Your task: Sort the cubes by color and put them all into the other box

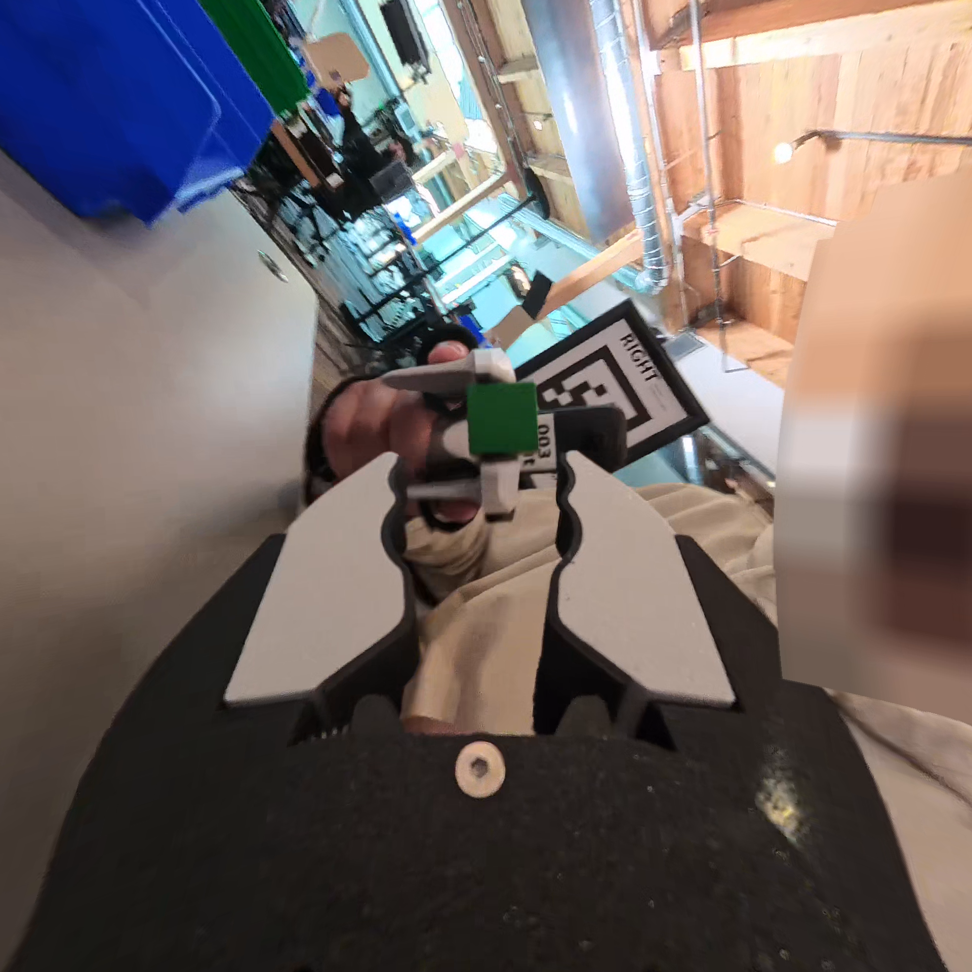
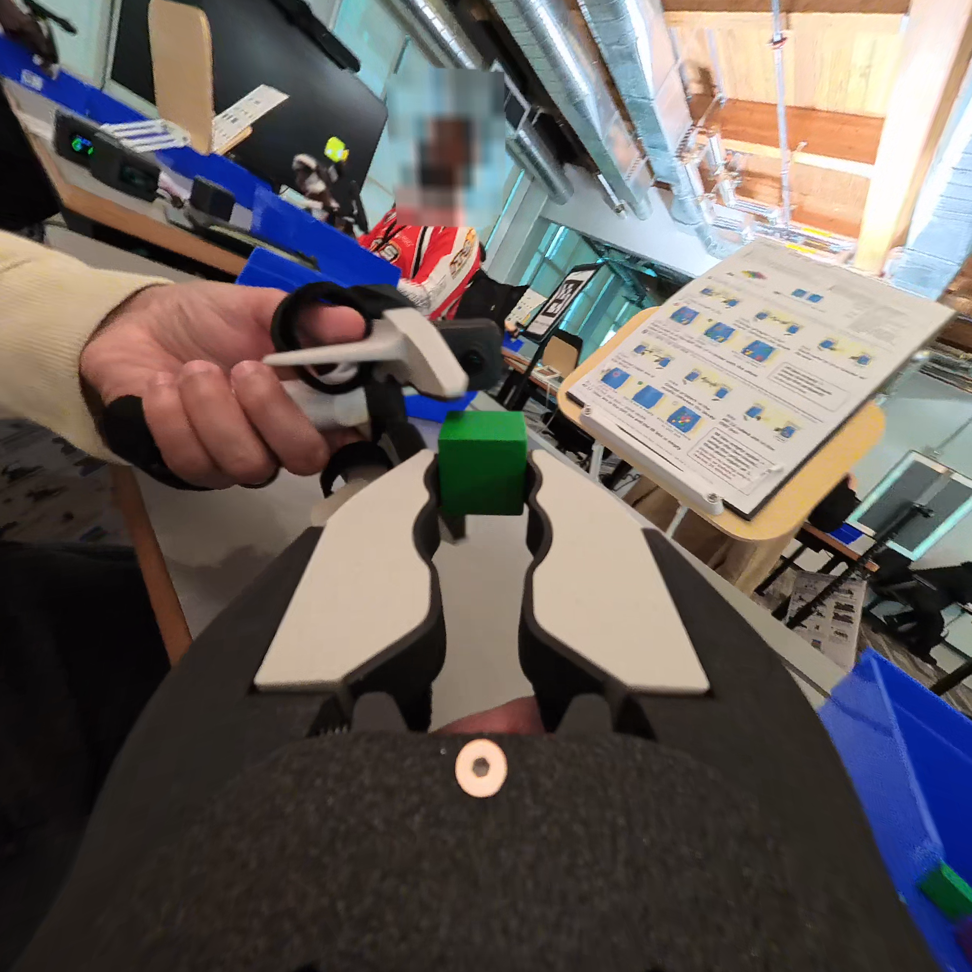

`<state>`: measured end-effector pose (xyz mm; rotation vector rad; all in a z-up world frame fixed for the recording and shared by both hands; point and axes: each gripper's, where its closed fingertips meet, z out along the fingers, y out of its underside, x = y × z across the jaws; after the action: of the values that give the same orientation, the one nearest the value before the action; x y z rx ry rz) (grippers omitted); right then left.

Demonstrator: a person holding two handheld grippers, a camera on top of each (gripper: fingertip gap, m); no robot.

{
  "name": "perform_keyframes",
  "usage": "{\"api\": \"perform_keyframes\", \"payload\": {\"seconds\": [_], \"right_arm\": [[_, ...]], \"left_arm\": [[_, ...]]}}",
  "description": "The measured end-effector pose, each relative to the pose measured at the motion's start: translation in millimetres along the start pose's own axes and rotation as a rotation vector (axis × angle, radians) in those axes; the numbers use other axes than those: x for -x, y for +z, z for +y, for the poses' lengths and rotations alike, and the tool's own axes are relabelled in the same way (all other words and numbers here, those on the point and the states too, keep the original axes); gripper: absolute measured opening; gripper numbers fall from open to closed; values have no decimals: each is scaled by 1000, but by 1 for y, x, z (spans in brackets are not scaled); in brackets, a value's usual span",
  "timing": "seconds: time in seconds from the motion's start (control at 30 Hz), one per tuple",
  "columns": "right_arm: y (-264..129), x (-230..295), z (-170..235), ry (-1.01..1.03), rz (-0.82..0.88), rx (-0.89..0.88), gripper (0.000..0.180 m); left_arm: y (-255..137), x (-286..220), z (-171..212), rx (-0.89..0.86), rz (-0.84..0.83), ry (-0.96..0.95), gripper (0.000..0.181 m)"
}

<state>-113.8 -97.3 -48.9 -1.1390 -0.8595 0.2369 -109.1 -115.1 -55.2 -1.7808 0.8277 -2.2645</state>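
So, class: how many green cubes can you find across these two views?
2. One green cube is clamped between the right tongs; the left wrist view shows that same cube. A second green cube lies in the blue box at lower right. More may be hidden.

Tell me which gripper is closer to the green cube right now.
Right. The right gripper has the green cube clamped between its fingertips. The left gripper is open and faces it across a gap, touching nothing.
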Motion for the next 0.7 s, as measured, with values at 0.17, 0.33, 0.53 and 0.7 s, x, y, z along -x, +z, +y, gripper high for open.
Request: {"api": "perform_keyframes", "payload": {"seconds": [0.17,0.33,0.53,0.7], "right_arm": [[-36,-39,17,66,141,94,29],[-68,-96,48,199,359,215,29],[-75,-114,76,287,409,269,29],[-85,-164,78,156,527,356,29]], "left_arm": [[-73,28,-14,-93,-445,354,59],[-162,52,-38,-242,-975,618,48],[-164,66,-32,-203,-992,607,48],[-159,69,-28,-149,-1023,653,47]]}}
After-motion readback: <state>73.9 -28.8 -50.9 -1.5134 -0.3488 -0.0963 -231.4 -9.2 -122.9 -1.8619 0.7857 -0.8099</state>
